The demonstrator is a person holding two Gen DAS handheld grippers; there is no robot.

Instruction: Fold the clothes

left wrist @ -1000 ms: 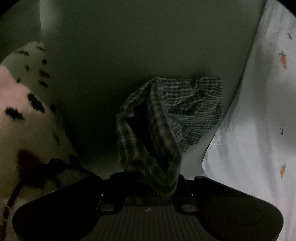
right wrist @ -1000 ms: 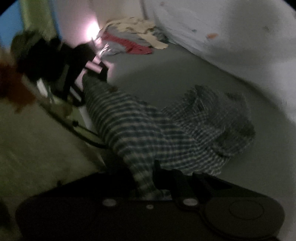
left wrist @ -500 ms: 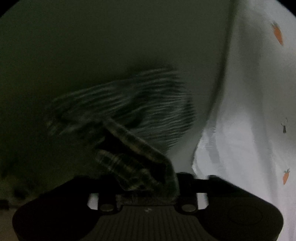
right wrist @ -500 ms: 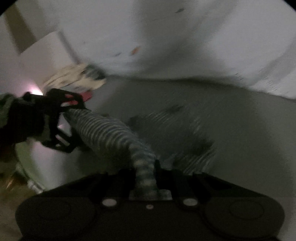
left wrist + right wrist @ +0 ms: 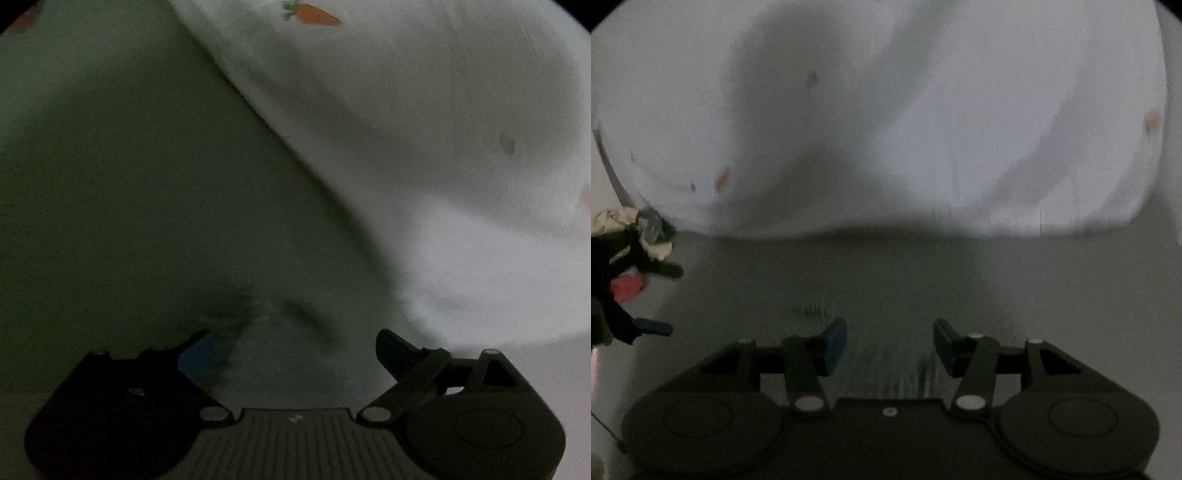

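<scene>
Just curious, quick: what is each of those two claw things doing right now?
Left gripper: open, fingers spread, holding nothing.
Right gripper: open, holding nothing; blurred plaid cloth lies below.

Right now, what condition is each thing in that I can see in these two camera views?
left gripper: open, holding nothing.
right gripper: open, holding nothing.
checked garment: blurred, lying on the grey surface between the right gripper's fingers, not clamped.
white carrot-print cover: bunched, resting on the grey surface.
pile of clothes: crumpled, unfolded, at the far left.
</scene>
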